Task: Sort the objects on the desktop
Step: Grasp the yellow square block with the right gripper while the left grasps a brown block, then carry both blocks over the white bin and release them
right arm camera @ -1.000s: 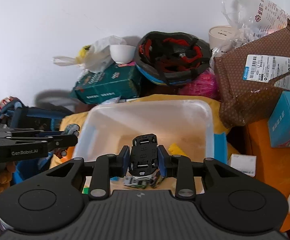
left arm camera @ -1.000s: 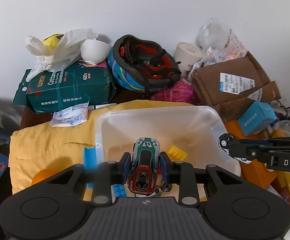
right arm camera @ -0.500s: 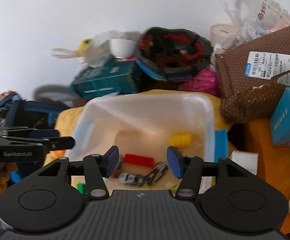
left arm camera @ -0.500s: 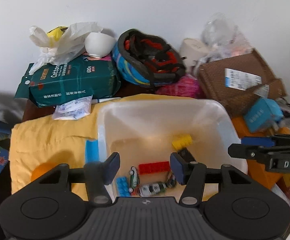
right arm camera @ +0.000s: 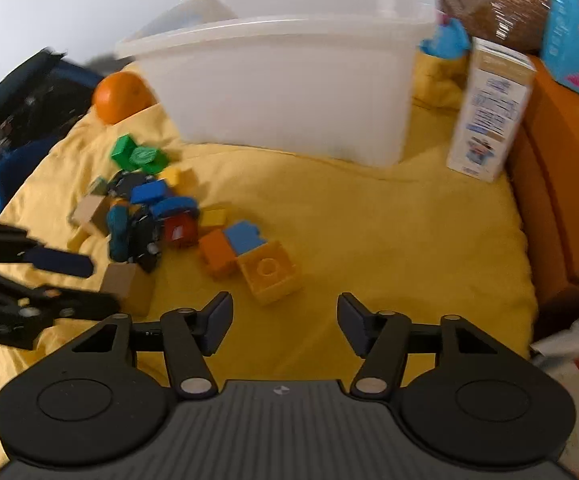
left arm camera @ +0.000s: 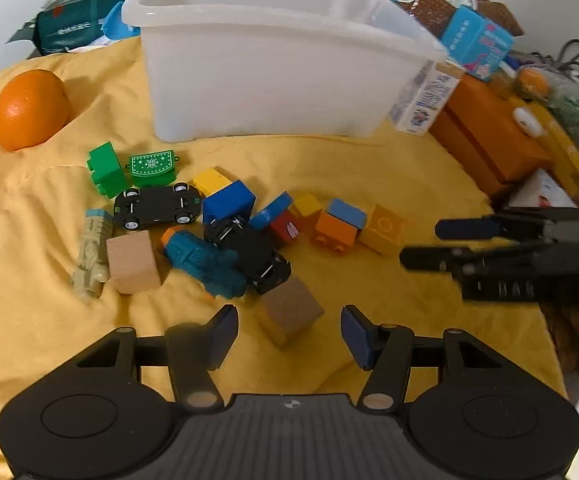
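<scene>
**Both jaws spread above the toy pile**

Your left gripper [left arm camera: 288,334] hangs with jaws spread, empty, a wooden cube [left arm camera: 290,311] just ahead. Your right gripper [right arm camera: 285,327] is likewise spread, near a yellow brick [right arm camera: 269,277]. Beyond, toy cars and blocks [left arm camera: 217,220] litter the yellow cloth [left arm camera: 389,172]. Farthest stands the white bin [left arm camera: 273,76], an orange [left arm camera: 29,109] to its left.

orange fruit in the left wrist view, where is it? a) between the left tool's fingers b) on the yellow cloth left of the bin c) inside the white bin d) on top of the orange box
b: the orange fruit sits on the yellow cloth, left of the white bin and outside it.
</scene>
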